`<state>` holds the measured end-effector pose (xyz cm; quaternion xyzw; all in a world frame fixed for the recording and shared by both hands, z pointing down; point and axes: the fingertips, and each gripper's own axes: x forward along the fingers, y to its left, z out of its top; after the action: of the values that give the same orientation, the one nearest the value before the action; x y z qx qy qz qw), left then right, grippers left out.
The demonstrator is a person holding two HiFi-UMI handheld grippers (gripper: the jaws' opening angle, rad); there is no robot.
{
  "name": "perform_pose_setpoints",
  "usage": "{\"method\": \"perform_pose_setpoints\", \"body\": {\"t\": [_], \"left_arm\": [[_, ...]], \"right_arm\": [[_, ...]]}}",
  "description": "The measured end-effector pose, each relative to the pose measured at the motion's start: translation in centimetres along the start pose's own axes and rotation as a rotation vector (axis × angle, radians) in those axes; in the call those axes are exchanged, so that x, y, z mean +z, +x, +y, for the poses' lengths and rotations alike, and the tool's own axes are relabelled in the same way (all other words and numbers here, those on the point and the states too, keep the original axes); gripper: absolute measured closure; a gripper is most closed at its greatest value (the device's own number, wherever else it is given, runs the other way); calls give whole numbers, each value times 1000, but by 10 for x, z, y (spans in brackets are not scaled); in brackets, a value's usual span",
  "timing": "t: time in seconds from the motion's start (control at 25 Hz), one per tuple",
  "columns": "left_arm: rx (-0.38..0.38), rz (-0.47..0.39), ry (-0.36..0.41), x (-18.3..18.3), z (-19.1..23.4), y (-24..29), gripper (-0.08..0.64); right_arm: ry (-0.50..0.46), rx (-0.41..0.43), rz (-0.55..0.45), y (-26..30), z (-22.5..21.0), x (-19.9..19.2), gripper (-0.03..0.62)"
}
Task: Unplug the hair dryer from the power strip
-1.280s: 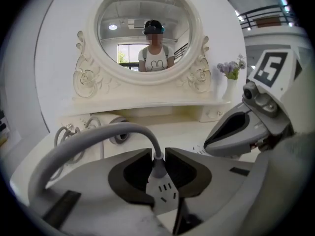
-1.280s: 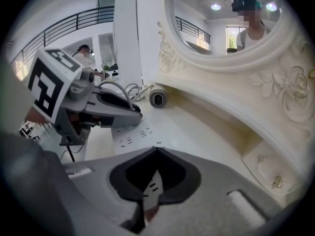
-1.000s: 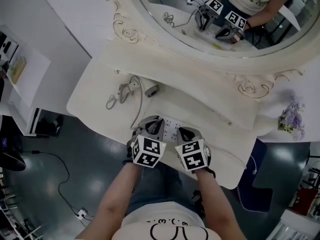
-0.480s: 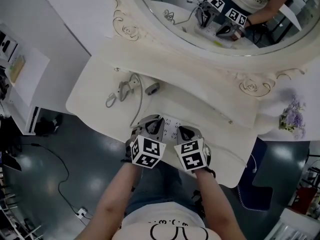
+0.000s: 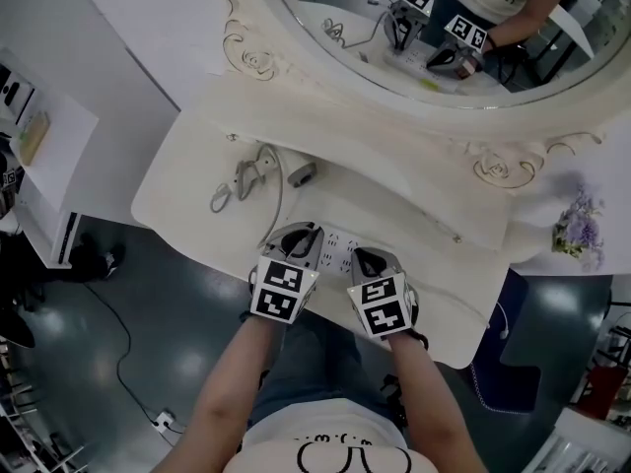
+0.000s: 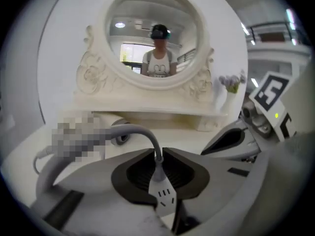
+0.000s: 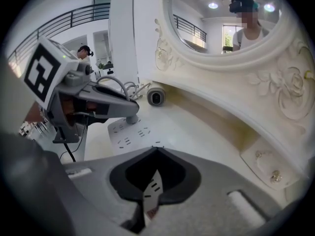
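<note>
While the plug [image 6: 158,181] is clamped in the left gripper [image 6: 158,153] and the power strip [image 7: 129,132] gripped by the right gripper [image 7: 156,150], extraction is judged pending; a straight outward pull is called for.

Grey plug [image 7: 132,119] — seated in white power strip [image 7: 138,134].

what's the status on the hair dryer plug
Left gripper shut on the hair dryer plug, cord rising between its jaws. Right gripper shut on the power strip. Plug at the strip, nothing blocking.
</note>
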<state>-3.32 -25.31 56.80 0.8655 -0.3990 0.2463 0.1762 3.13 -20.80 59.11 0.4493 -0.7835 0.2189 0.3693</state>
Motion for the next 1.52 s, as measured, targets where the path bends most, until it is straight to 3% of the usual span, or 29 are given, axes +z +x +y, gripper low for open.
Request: {"method": "perform_pose_setpoints", "body": {"t": [0.04,0.08,0.2,0.24,0.36,0.68,0.96,1.28,1.52], "left_arm": [[1,-9,-35,2,2,-1,509],[20,-5,-9,2,1,-1,509],[65,15,187,3,-12,0,511],[56,-4,179,7,-13,0,511],[57,-58,46,16,7,-8,511],[33,-128,7,44,3,-26,511],[10,-271,-67,100,5,-68,509],[43,-230,-67,93,26,-67,508],[80,-186,-139,68,63,-54,508]], "right_arm": [[-1,3,-1,0,1,0,595],[0,6,0,0,1,0,595],[0,3,9,0,0,0,595],[-4,1,11,0,0,0,595],[-4,4,8,1,0,-1,595],[-17,7,5,1,1,1,594],[48,18,-9,-2,-1,-2,594],[56,26,3,-3,-1,0,594],[132,63,-7,-3,-4,0,594]]}}
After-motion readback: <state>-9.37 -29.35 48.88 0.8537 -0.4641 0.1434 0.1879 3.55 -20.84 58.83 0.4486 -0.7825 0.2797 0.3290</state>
